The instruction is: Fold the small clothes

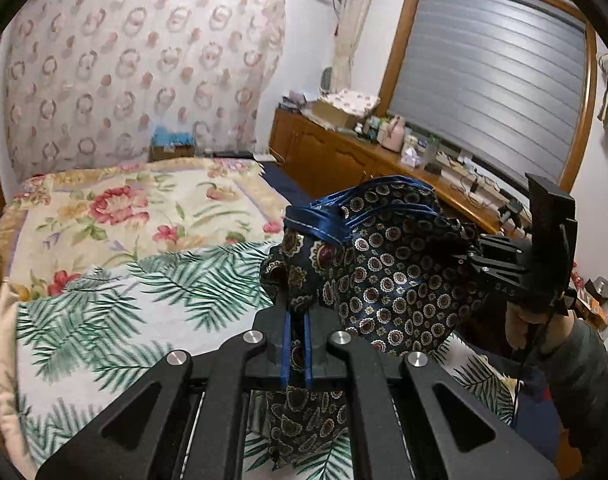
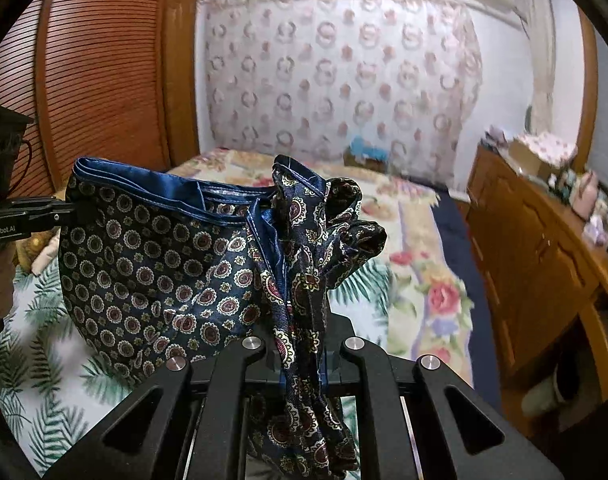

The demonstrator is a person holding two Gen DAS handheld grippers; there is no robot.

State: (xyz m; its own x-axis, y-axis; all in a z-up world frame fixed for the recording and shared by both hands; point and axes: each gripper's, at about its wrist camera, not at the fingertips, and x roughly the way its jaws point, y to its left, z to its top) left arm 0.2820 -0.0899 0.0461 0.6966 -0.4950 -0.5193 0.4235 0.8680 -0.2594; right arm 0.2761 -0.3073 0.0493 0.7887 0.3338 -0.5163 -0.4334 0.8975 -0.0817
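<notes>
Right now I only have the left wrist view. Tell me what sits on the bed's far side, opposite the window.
Observer: A slatted wooden wardrobe door stands there, beside the bed.
Operator: Confirm the right gripper's bite. From here I see it only side-on.
Observer: The right gripper is shut on a bunched corner of the patterned blue scarf; folds stick up past its fingertips.
Operator: Report what hangs under it.
Observer: A tail of scarf drops behind the right gripper's linkage. The left gripper pinches the opposite satin-edged corner, so the cloth sags between the two above the palm-leaf sheet.
</notes>
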